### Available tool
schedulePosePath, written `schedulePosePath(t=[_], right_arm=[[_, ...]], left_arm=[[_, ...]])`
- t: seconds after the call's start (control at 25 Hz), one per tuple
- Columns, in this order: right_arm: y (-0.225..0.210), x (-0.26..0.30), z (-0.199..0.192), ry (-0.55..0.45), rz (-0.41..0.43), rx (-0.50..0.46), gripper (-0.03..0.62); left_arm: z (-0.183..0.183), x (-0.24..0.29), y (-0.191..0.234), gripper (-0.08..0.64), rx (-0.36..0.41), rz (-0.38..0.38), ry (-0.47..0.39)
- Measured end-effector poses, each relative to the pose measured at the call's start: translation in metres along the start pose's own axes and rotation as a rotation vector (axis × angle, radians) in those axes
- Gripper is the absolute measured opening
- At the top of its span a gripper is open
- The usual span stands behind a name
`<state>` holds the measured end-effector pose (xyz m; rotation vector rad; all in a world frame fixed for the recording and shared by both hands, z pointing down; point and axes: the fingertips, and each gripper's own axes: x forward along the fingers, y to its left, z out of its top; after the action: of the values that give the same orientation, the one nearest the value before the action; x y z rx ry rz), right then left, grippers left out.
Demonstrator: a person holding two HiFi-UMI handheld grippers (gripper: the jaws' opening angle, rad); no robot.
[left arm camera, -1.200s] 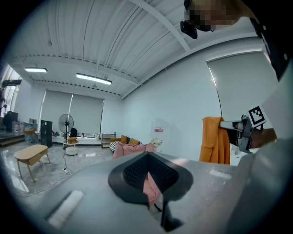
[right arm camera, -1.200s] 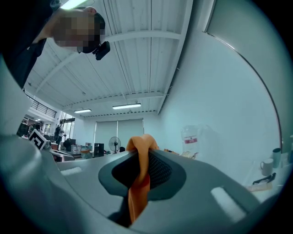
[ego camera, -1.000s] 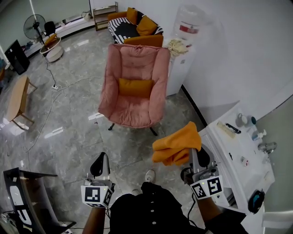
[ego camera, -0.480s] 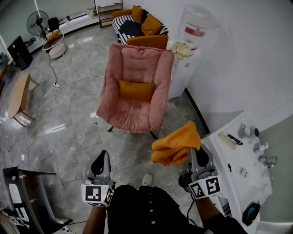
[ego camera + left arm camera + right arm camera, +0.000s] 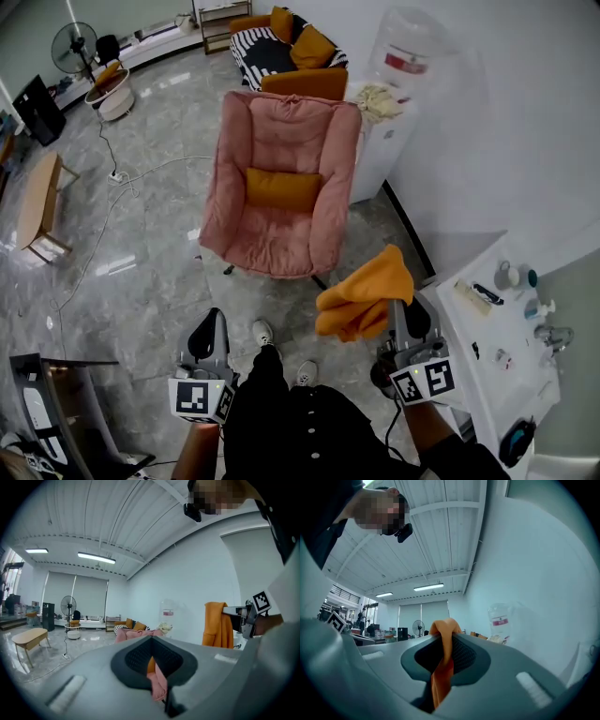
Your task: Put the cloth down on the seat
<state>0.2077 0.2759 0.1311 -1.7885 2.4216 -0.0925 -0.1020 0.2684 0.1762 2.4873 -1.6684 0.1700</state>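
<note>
1. The right gripper's [image 5: 397, 311] jaws pinch the orange cloth [image 5: 362, 300], as in the earlier frames. It bunches above the jaws and hangs in folds, held in the air and well apart from the seat [image 5: 274, 249].
2. The left gripper's [image 5: 207, 330] jaws meet at the tips with nothing between them.
3. Both grippers point roughly level toward the pink armchair [image 5: 281, 127], which now looks a little nearer. A shoe [image 5: 262, 331] has stepped forward between them.
4. An orange cushion [image 5: 281, 187] rests against the armchair's back, above the seat.
5. The white desk [image 5: 473, 328] stands at the right, its near left corner beside the right gripper.
</note>
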Motion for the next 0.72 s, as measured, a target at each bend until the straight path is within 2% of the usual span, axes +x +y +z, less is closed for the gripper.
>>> schedulePosePath(t=[0.32,0.72], right_arm=[[0.000,0.063,0.004,-0.013,-0.027,-0.016,0.058],[0.010,0.146,0.005,-0.026,-0.044,-0.025,0.058]], left_arm=[[0.026,0.061,0.038,0.001,0.015,-0.042,-0.024],[0.041,0.122,0.099,0.000,0.016,-0.073,-0.043]])
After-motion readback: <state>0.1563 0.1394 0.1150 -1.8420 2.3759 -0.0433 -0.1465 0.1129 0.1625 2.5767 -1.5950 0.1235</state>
